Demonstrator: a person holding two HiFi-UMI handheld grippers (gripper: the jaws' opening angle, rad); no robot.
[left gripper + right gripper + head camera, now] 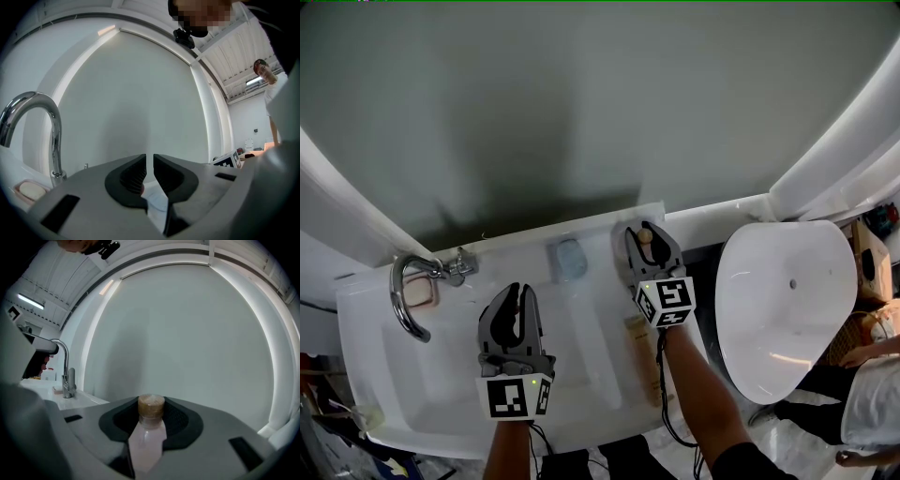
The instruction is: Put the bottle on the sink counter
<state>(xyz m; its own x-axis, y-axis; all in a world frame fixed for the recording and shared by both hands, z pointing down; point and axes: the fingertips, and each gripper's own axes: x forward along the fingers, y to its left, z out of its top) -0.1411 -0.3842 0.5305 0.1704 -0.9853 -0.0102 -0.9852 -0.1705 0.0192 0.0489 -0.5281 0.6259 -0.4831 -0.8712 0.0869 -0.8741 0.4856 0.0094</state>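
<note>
A small bottle (149, 439) with a pale, clear body and a tan cap (151, 406) stands between the jaws of my right gripper (151, 417), which is shut on it. In the head view this gripper (649, 246) holds the bottle (645, 235) over the back right corner of the white sink counter (609, 230), close to the wall. My left gripper (521, 294) hangs over the basin with its jaws together and nothing between them. In its own view the left gripper (149, 173) shows only a thin slit between the pads.
A chrome faucet (408, 291) arches over the basin's left side, with a soap bar (420, 292) behind it. A pale blue object (569, 260) lies on the back ledge. A tan tube-like item (639, 342) rests along the right rim. A white toilet (783, 309) stands to the right.
</note>
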